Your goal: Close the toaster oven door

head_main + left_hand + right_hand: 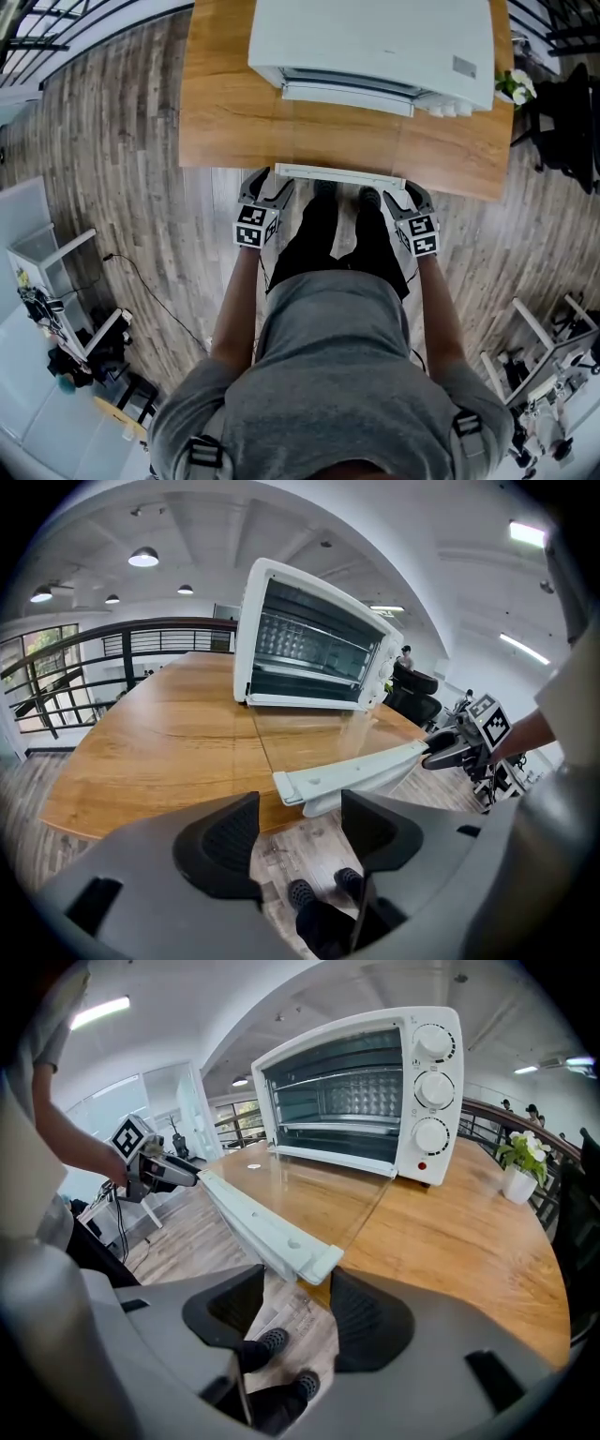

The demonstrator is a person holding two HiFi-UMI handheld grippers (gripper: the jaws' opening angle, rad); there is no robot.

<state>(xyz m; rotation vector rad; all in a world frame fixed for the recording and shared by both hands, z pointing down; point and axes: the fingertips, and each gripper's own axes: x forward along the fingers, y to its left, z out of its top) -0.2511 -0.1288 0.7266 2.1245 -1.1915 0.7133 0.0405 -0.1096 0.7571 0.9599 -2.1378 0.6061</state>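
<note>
Head view: plank floor; wooden tabletop point(225, 122) bearing a white toaster oven point(375, 37). Its door point(339, 174) lay open and flat toward the person, front rail at the tabletop's near edge. The left tool point(270, 184) and right tool point(406, 190) flanked the rail's ends, probably to lift it evenly.

Left gripper view: jaws released, rail corner just ahead, ungripped.

Right gripper view: jaws likewise parted, opposite corner at their tips.

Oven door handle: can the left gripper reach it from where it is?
Probably yes. The left gripper sits just short of the end of the door handle, its fingers are open, and nothing lies in between.
</note>
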